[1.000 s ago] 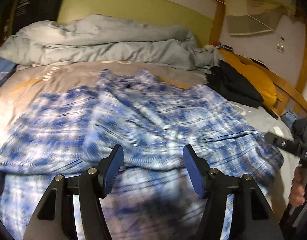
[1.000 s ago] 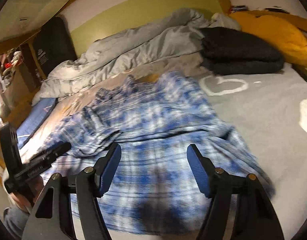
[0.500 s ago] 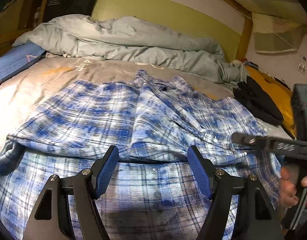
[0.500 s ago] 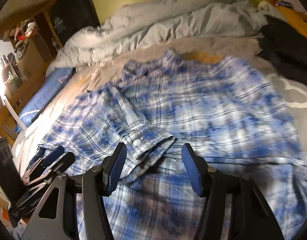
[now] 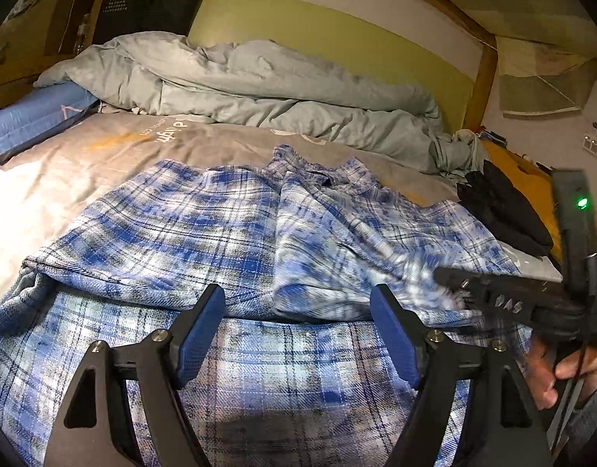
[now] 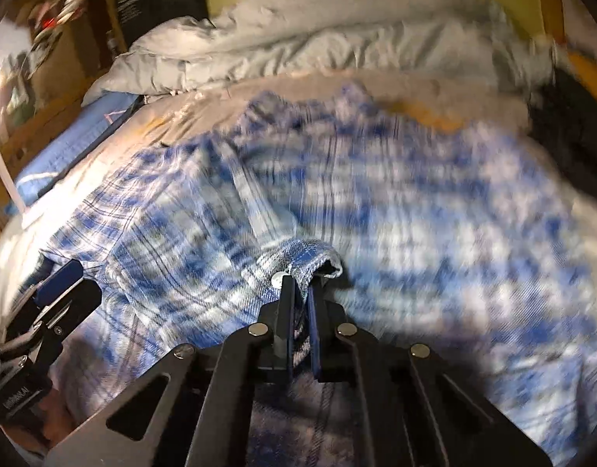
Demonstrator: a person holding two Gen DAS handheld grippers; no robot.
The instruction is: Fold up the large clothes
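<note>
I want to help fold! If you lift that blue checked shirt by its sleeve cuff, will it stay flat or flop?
Probably flop: the shirt already wrinkles and drapes on the bed. The cuff bunches where the right gripper pinches it, so the rest would likely hang and drag.

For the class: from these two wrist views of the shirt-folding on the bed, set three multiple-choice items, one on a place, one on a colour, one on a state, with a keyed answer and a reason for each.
1. Where does the plaid shirt lie?
A. spread on the bed sheet
B. hung on the headboard
C. on the floor

2. What colours is the shirt?
A. red and black
B. blue and white
C. plain green

3. How does the right gripper stand?
A. wide open above the shirt
B. shut on a plain grey duvet
C. shut on the shirt cuff

Key:
1 A, the shirt lies flat on the grey bed sheet, in front of the crumpled duvet.
2 B, its check is blue on white in both views.
3 C, the jaws are pinched together on the buttoned shirt cuff; the left gripper is opening, with nothing between its jaws.
</note>
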